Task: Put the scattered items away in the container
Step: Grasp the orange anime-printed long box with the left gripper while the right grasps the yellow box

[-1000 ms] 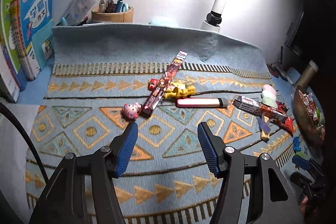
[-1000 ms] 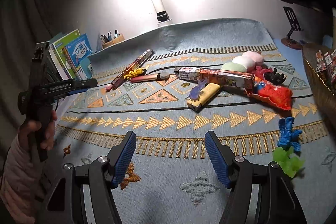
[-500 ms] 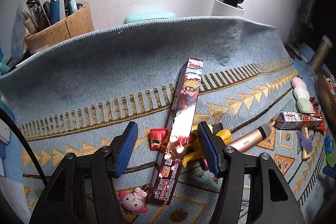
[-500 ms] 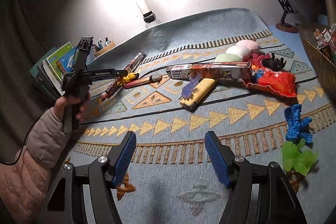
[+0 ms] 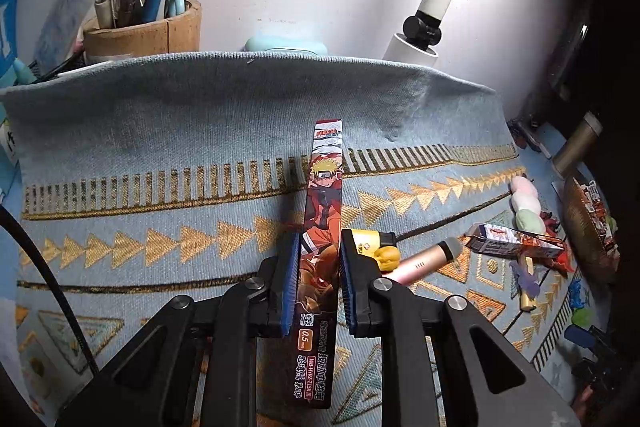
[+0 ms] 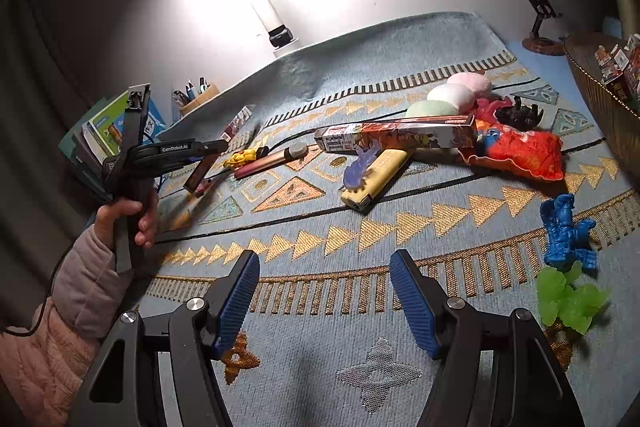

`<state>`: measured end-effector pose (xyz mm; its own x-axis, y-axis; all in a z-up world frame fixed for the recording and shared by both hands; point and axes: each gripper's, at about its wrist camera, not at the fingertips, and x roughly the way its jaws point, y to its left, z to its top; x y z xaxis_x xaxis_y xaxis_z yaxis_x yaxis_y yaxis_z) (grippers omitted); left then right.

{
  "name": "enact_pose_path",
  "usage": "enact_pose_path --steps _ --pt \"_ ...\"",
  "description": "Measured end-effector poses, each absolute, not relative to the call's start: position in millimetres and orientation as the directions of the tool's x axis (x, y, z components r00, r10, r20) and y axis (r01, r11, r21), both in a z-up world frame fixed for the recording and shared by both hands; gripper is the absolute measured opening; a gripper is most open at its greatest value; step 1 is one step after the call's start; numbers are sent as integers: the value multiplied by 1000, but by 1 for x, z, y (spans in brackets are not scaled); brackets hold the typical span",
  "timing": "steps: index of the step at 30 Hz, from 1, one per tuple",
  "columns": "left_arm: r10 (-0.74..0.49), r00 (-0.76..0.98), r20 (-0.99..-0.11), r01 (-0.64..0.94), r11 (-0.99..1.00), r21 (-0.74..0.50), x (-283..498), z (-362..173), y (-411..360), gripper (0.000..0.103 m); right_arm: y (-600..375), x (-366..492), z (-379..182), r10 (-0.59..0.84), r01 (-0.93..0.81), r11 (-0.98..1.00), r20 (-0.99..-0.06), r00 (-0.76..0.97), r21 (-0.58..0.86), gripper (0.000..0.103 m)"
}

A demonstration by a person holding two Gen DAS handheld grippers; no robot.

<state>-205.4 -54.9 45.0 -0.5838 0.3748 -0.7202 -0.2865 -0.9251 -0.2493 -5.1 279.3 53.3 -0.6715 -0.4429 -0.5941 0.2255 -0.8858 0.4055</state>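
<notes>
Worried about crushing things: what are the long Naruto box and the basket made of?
Naruto box: seemingly thin glossy printed cardboard, sharp folded edges, sheen under the lamp. Basket: likely woven wicker or rattan, brown, matte, fine ribbed weave.

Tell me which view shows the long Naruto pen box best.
The left wrist view: the Naruto pen box runs up the centre of the frame, artwork and print readable, with the left gripper jaws closed on its sides. The right wrist view shows only a small, dark, partly hidden sliver of it.
</notes>
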Motion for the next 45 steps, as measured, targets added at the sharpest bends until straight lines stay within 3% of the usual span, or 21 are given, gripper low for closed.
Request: enact_pose_path --steps 4,10,14,15,17,19,24,26,28,34,40,45 --pt "390 -591 -707 -263 -921 -288 -153 56 -56 16 280 -5 54 -420 207 -896 -598 -683 393 66" --pt "345 -691 -635 -198 -935 -293 -70 53 -58 16 275 -33 57 -341 103 -925 -681 -649 365 66" --pt "396 -713 -578 -181 -901 -393 -56 40 -77 16 264 -63 65 -290 63 -943 -717 -634 326 52" --pt "396 -734 -551 -185 -898 -399 -57 37 -77 16 260 -69 63 -267 54 -952 -730 -629 302 52" --pt "340 -743 -577 -145 -923 -357 -61 35 -72 16 253 -80 55 -219 2 -962 -766 -604 274 52" --pt "379 -736 -560 -167 -904 -393 -60 34 -75 16 250 -86 44 -197 -60 -957 -787 -585 284 51" --pt "383 -719 -579 -159 -903 -400 -63 27 -74 16 223 -96 39 1 -79 -995 -770 -638 64 52" --pt "389 -724 -570 -163 -899 -406 -61 28 -75 16 228 -94 40 -10 -84 -993 -769 -640 83 31" --pt "399 -725 -562 -170 -893 -416 -60 28 -75 16 237 -88 40 -30 -74 -992 -769 -638 100 27" --pt "406 -721 -562 -174 -891 -420 -61 27 -75 16 268 -24 54 -171 22 -978 -739 -651 207 25" --pt "395 -715 -577 -190 -904 -384 -62 27 -68 16 272 41 55 -35 94 -995 -778 -627 -30 25" --pt "382 -718 -582 -175 -908 -380 -62 27 -69 16 289 55 42 -200 150 -979 -796 -572 137 25"
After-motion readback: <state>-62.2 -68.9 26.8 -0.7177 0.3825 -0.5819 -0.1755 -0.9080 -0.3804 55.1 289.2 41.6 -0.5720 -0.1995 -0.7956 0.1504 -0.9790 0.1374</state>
